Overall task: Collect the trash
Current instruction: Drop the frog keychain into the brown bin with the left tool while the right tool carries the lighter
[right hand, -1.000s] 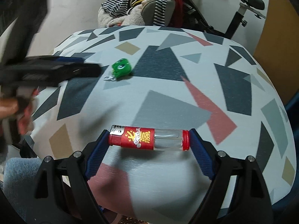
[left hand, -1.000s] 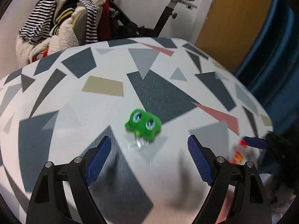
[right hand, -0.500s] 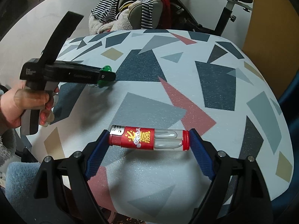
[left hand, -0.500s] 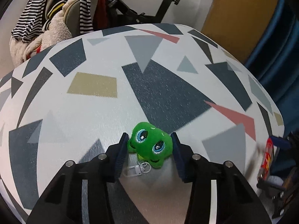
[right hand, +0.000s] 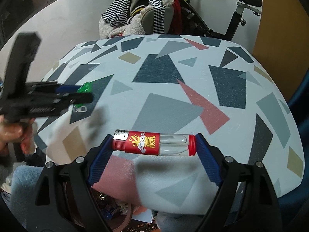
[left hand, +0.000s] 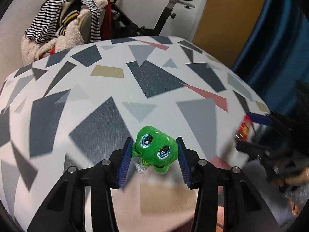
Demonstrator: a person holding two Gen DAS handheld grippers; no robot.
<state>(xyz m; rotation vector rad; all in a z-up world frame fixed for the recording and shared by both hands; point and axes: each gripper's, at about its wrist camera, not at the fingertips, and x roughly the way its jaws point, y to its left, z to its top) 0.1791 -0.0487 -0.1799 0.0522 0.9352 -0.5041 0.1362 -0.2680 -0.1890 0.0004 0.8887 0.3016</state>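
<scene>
Patterned with grey, navy and pink shards, the tablecloth (right hand: 193, 81) spreads under both tools. Nearest, the right gripper (right hand: 153, 148) clamps a red lighter (right hand: 154, 142) end to end; the left gripper (left hand: 154, 154) squeezes a green plush keychain (left hand: 154, 151). Beyond stands an exercise bike (left hand: 154, 25).

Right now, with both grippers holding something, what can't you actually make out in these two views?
- Green plush toy: its metal clip, in the left wrist view, is blurred and partly behind the toy.
- Lighter: in the left wrist view it is a motion-blurred red smear at the right edge.
- Left gripper: in the right wrist view it is blurred and covers most of the toy.
- Clutter below the table: cut off by the right gripper, unidentifiable.
</scene>
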